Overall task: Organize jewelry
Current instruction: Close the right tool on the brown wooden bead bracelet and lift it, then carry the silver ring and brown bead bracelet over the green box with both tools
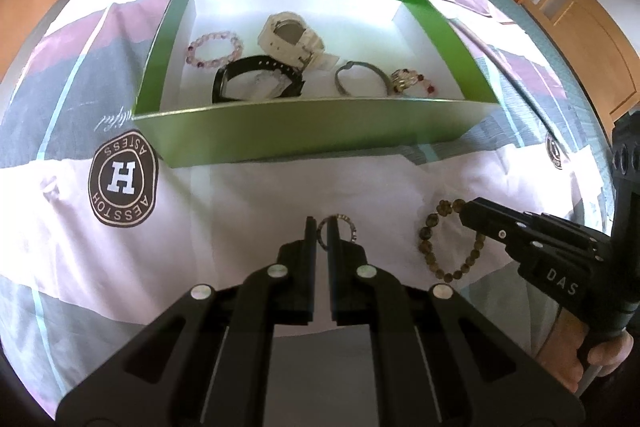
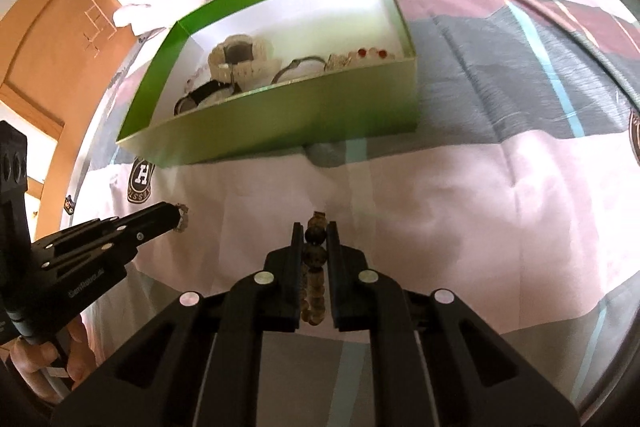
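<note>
On the bedspread [image 1: 248, 195], a green box [image 1: 304, 131] sits with a bare pale strip along its near wall. Inside lie 5 pieces: 2 watches, 2 bead bracelets and 1 bangle (all toward the near side). The left gripper [image 1: 321, 227] pinches a small ring [image 1: 338, 229]. Just beside it, the right gripper [image 2: 314, 231] is closed on a brown bead bracelet [image 2: 314, 267].

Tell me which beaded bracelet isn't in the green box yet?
The brown beaded bracelet, lying on the bedspread and pinched by the right tool. The pink one and the red-beaded one sit inside the box.
</note>
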